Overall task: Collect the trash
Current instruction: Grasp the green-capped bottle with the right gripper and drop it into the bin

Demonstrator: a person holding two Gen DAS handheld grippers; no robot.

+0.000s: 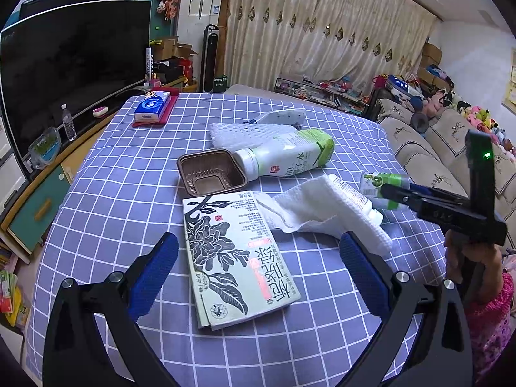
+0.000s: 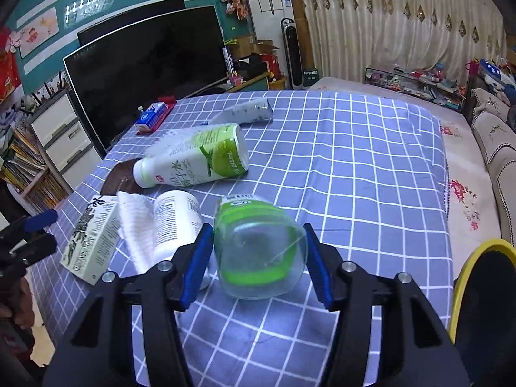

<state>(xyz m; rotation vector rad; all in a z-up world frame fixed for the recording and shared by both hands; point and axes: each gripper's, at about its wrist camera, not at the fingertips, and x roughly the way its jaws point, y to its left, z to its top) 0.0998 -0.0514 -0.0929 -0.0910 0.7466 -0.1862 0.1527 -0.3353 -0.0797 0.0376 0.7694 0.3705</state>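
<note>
My right gripper (image 2: 258, 235) is shut on a clear bottle with a green label (image 2: 258, 251), its blue pads against both sides; the left wrist view shows that gripper (image 1: 385, 193) at the bottle (image 1: 383, 180) on the table's right. My left gripper (image 1: 258, 238) stands open above a flat box printed with a flower (image 1: 232, 254), touching nothing. Behind the box lie a white paper towel (image 1: 309, 206), a white container (image 1: 351, 193), a brown plastic tray (image 1: 211, 174), a white-and-green drink bottle (image 1: 287, 154) on its side and a white foam net (image 1: 238, 133).
A blue checked cloth (image 1: 129, 193) covers the table. A tissue pack (image 1: 151, 106) on a red mat sits at the far left corner. A yellow-rimmed black bin (image 2: 483, 248) stands at the right edge of the right wrist view. A television (image 1: 64, 74) and a sofa (image 1: 435, 161) flank the table.
</note>
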